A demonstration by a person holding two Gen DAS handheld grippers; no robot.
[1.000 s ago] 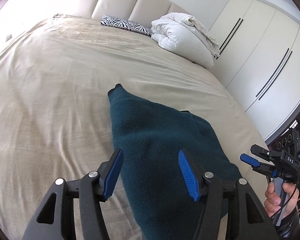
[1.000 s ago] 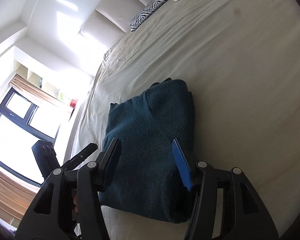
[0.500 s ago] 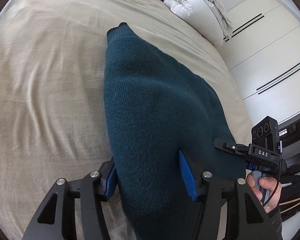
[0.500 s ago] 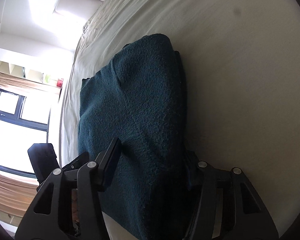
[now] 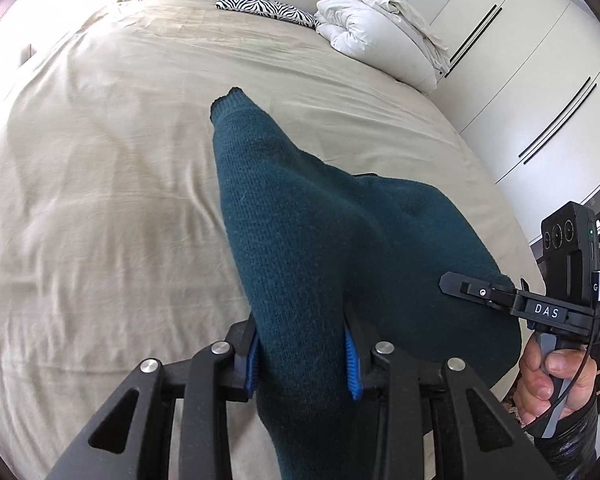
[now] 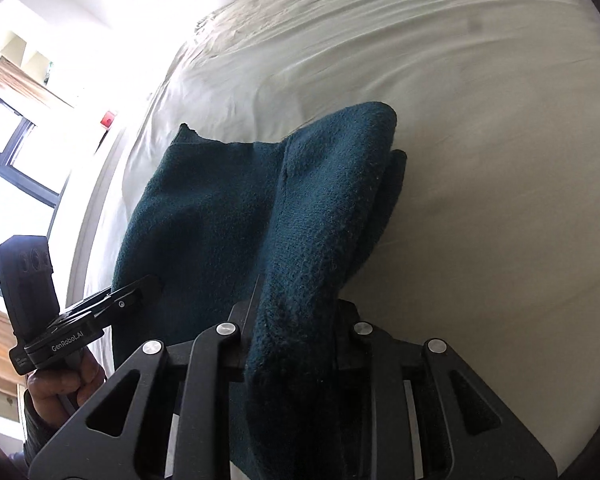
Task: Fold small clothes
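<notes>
Nearest to me, my left claw (image 5: 302, 362) was closing on a bunched fold of the teal knit sweater (image 5: 300, 240), blue pads (image 5: 351, 368) pressing the wool from both sides. My right claw (image 6: 290, 336) was likewise closing on the other near corner, a thick roll of the knit pinched between its jaws. I judged the garment soft, floppy and fairly light, with a fuzzy surface that grips well; it sagged wherever it was unsupported, so taking the two near corners of the hem edge seemed the right hold. It was dark teal, finely ribbed and already doubled over itself, the near end raised in my claws while the far part lay on the bed (image 5: 100, 160). One cuffed sleeve end pointed away toward the headboard. Beyond it the beige sheet ran wrinkled to a zebra-print pillow (image 5: 266, 6) and a bundled white duvet (image 5: 376, 28).
</notes>
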